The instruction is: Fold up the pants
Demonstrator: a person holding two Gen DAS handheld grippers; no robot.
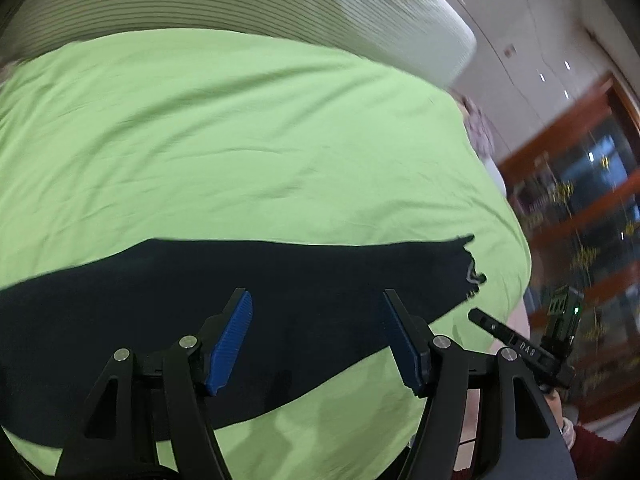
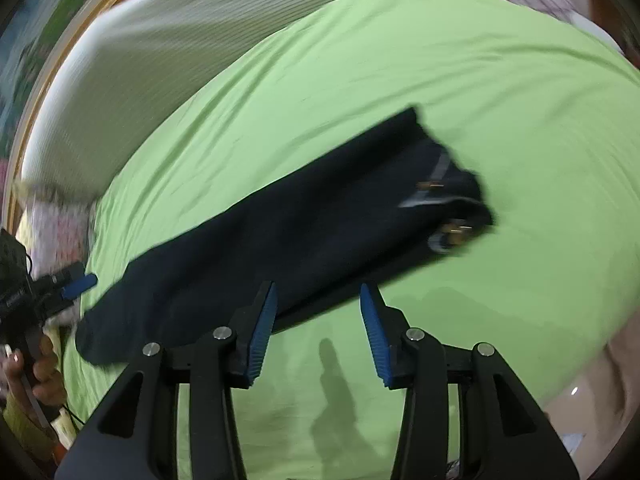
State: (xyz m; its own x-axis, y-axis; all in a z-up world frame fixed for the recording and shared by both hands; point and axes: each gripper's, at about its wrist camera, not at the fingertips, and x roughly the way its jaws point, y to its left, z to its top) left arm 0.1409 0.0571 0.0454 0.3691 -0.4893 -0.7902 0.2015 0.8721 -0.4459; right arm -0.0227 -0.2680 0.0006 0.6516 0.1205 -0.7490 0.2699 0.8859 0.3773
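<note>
Lying as one long dark strip on the green sheet, the pants await a crosswise fold. Left gripper and right gripper hover with fingers apart, empty. Better to pinch the waistband at 2 o'clock, both layers together.

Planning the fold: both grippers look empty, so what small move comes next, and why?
Probably lower the left gripper onto the pants and close. Its jaws are open just above the dark cloth, which lies as a long strip on the green sheet.
</note>
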